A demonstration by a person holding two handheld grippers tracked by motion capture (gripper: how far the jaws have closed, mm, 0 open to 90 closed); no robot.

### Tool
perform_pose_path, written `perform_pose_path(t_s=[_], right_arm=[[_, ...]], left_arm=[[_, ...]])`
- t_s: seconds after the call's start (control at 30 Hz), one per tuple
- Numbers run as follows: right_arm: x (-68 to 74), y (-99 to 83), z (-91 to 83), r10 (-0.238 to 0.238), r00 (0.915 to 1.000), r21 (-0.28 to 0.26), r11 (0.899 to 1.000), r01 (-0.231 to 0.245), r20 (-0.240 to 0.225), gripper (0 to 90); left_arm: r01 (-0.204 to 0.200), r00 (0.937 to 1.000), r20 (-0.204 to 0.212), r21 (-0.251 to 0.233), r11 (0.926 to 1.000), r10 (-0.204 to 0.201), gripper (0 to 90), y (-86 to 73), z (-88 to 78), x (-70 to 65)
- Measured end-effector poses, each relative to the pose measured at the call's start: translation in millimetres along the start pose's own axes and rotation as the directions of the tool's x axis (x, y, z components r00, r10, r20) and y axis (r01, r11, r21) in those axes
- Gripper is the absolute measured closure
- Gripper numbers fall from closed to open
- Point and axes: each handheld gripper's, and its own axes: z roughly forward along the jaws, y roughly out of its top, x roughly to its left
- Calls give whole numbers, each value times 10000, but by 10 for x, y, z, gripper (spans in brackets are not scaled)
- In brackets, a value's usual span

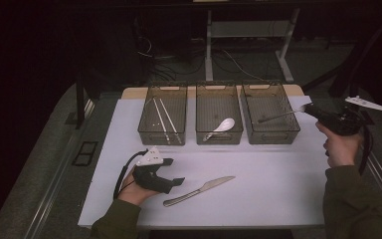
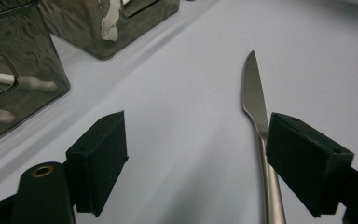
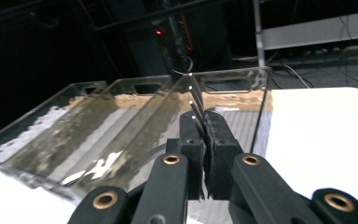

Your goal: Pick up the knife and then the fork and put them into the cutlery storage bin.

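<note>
The table knife (image 1: 199, 190) lies flat on the desk (image 1: 278, 189), tip toward two o'clock. The left gripper (image 1: 175, 181) has its jaws spread beside the handle. The right gripper (image 1: 312, 110) pinches a thin metal utensil (image 1: 277, 117) over the right bin (image 1: 271, 113).

knife (image 1: 199, 190) front-centre on table (image 1: 278, 199) | 3 bins (image 1: 218, 119) in row behind

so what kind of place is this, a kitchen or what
Probably a lab or workshop rather than a kitchen: a white table with three clear sorting bins, cables on the floor, and a metal desk frame behind.
</note>
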Motion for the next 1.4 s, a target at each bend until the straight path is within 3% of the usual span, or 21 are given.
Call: perform_pose_path(t_s=[0.3,0.6,0.93,1.17,1.23,1.3,1.4], right_arm=[[-34,51,492,47,9951,198,9998,-67,985,868],[11,67,907,-139,9906,984,9951,4,1363,867],[-12,-2,877,-453,9936,1965,9802,241,1040,858],[-50,-65,778,-779,9929,2770,9596,502,897,841],[-52,-81,755,-789,9936,2953,9540,515,813,809],[-49,-84,732,-777,9947,3038,9512,539,668,720],[-40,-81,708,-1025,9933,3217,9435,799,540,642]], left_arm=[[-94,9999,131,32,10000,94,188,2,18,-5],[-59,9997,235,-32,10000,60,188,2,7,1],[-172,9996,245,55,9998,171,187,16,20,-13],[-185,9995,266,110,9998,182,187,15,22,-8],[-118,9996,264,86,9999,115,188,15,29,-15],[-146,9995,282,128,9998,142,188,16,28,-14],[-154,9995,279,125,9998,150,187,17,28,-15]])
